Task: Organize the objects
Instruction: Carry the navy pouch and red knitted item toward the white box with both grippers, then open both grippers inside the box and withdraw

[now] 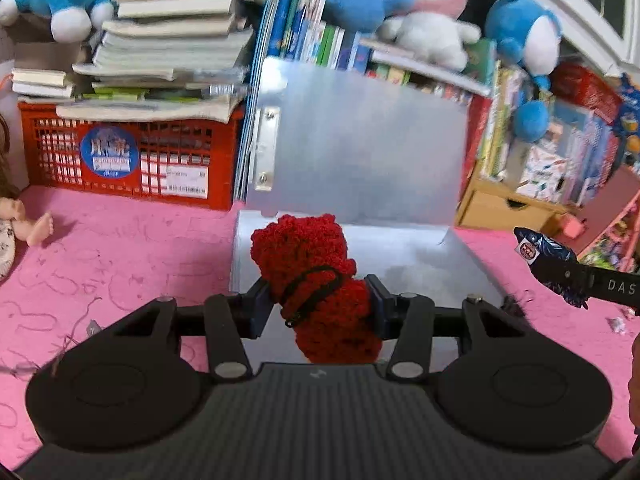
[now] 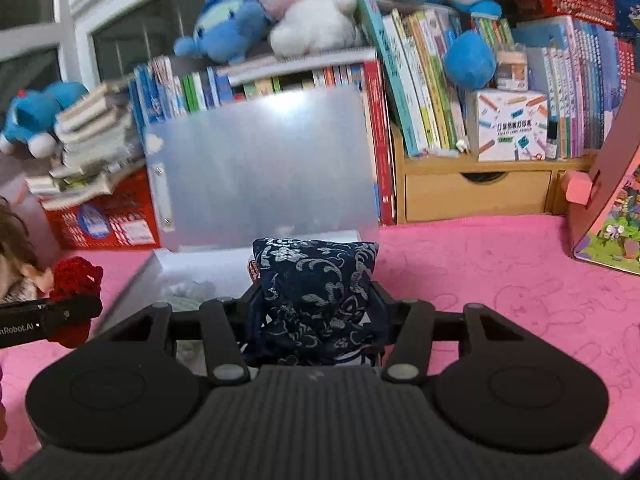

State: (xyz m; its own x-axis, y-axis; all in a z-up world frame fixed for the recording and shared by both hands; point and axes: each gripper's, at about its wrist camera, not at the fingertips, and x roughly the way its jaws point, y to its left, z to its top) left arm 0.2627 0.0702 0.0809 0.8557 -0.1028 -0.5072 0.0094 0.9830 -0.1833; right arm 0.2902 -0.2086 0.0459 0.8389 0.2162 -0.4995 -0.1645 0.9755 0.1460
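My left gripper [image 1: 318, 304] is shut on a red crocheted piece [image 1: 308, 256] with a black cord around it, held above the near edge of an open silver box [image 1: 440, 252]. The box's lid [image 1: 360, 148] stands upright behind it. My right gripper [image 2: 316, 308] is shut on a dark blue patterned pouch [image 2: 316, 280], held over the same box [image 2: 200, 264], whose lid [image 2: 260, 168] rises behind. The pouch [image 1: 548, 256] also shows at the right edge of the left wrist view. The red piece [image 2: 76, 280] shows at the left of the right wrist view.
Pink cloth [image 2: 500, 272] covers the surface. Behind stand a red crate [image 1: 128, 152] under stacked books, a row of upright books with plush toys [image 2: 304, 4] on top, and a wooden drawer unit [image 2: 476, 192]. A doll [image 1: 24, 224] lies at the left; a pink box [image 2: 608, 216] leans at the right.
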